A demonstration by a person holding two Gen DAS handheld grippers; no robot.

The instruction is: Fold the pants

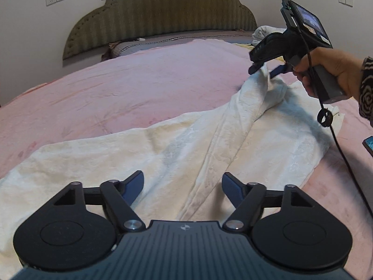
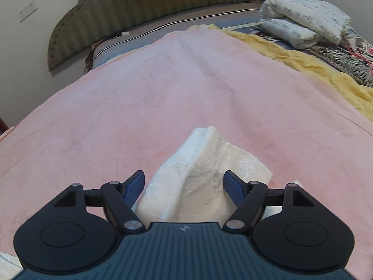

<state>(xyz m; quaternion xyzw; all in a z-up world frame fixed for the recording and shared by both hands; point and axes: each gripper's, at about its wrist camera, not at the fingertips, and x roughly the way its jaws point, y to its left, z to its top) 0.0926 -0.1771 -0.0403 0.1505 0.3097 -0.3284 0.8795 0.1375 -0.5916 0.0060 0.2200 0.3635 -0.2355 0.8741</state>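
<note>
White textured pants [image 1: 186,149] lie spread on a pink bedcover [image 1: 116,88], running from the near left up to the right. My left gripper [image 1: 182,182] hovers open just above their near part, its blue pads clear of the cloth. In the left wrist view a hand holds my right gripper [image 1: 263,70] at the far right, where one end of the pants is pulled up into a peak between its fingers. In the right wrist view that bunched end of the pants [image 2: 198,175] fills the gap of the right gripper [image 2: 183,179] and touches both pads.
A green padded headboard [image 1: 158,16] stands at the far end of the bed. Folded white bedding [image 2: 303,16] and a yellow blanket [image 2: 314,63] lie at the far right. A black cable [image 1: 342,154] hangs from the right gripper, and a phone-like object [image 1: 368,145] lies at the right edge.
</note>
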